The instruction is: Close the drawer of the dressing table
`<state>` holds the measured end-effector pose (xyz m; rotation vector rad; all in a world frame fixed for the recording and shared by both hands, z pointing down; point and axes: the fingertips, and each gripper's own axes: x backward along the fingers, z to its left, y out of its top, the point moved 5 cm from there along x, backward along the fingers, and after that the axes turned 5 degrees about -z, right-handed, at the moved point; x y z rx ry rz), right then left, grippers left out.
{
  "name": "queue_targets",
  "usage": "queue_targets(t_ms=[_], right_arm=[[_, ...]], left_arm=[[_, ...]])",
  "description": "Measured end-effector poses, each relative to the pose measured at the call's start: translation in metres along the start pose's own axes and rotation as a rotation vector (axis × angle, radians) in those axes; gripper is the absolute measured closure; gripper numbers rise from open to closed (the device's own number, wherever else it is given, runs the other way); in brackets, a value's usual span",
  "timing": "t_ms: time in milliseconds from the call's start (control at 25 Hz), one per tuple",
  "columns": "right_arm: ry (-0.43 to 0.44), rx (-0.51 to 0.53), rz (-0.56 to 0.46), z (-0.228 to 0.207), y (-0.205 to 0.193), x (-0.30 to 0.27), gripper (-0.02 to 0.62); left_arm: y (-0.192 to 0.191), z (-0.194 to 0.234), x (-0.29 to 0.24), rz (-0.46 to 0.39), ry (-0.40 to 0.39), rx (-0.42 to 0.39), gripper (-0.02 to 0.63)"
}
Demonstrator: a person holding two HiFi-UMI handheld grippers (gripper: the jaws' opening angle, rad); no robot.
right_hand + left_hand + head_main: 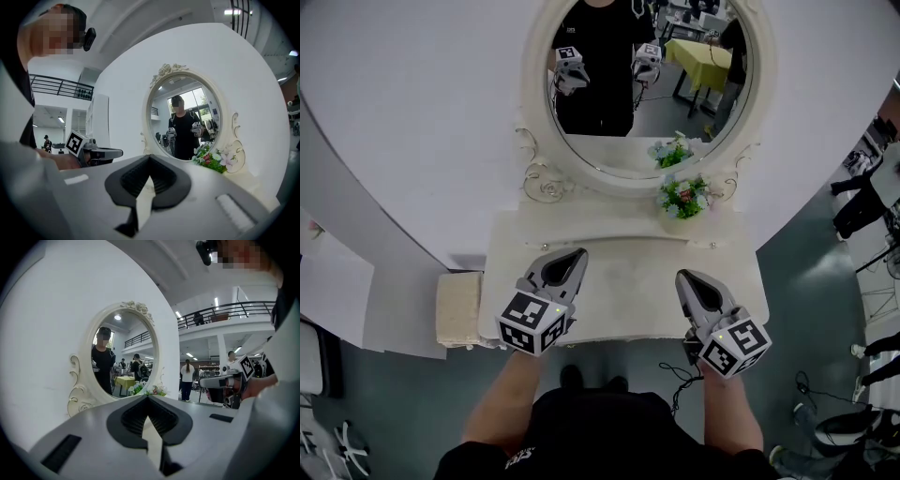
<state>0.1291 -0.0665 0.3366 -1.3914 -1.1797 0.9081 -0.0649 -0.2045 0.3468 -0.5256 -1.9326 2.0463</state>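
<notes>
The left tongs (577,253) and the right tongs (682,277) are both closed, and nothing is held. They are kept just above the white bench (628,286), in front of the mirror (647,84), tips pointed at it. No open drawer is seen. Its front is judged to lie under the bench edge farthest from the mirror, stretched left to right, equally near both tongs. Flowers (684,197) are set below the mirror.

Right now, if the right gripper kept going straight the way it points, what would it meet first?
Most likely the lower frame of the oval mirror, left of the flowers. The right gripper, jaws shut and empty, aims across the tabletop at it, though depth is unclear.
</notes>
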Motion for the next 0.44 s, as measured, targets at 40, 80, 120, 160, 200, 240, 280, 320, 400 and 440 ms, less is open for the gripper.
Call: queue_targets(t_ms=[40, 80, 120, 160, 200, 240, 280, 320, 400, 440], right_arm=[[0.001, 0.001, 0.000, 0.001, 0.000, -0.002, 0.588], [0.004, 0.003, 0.001, 0.003, 0.000, -0.004, 0.588], [0.006, 0.004, 0.001, 0.005, 0.000, -0.007, 0.588], [0.007, 0.005, 0.002, 0.006, 0.000, -0.008, 0.588], [0.007, 0.004, 0.001, 0.007, -0.001, -0.010, 0.588], [0.006, 0.002, 0.000, 0.007, -0.002, -0.011, 0.588], [0.005, -0.001, -0.001, 0.007, -0.002, -0.012, 0.588], [0.004, -0.002, -0.003, 0.006, -0.002, -0.013, 0.588], [0.003, -0.004, -0.006, 0.005, -0.002, -0.015, 0.588], [0.002, -0.004, -0.007, 0.004, -0.002, -0.015, 0.588]], left_arm=[[0.001, 0.002, 0.000, -0.007, 0.009, -0.004, 0.603], [0.001, 0.004, 0.001, -0.014, 0.018, -0.008, 0.603], [0.001, 0.006, 0.001, -0.019, 0.025, -0.012, 0.603], [0.001, 0.007, 0.002, -0.023, 0.030, -0.016, 0.603], [0.002, 0.009, 0.003, -0.028, 0.034, -0.020, 0.603], [0.002, 0.010, 0.004, -0.032, 0.038, -0.025, 0.603], [0.003, 0.012, 0.004, -0.036, 0.042, -0.028, 0.601], [0.003, 0.013, 0.004, -0.039, 0.045, -0.031, 0.601], [0.004, 0.017, 0.005, -0.044, 0.050, -0.032, 0.601], [0.004, 0.018, 0.005, -0.045, 0.052, -0.032, 0.601]])
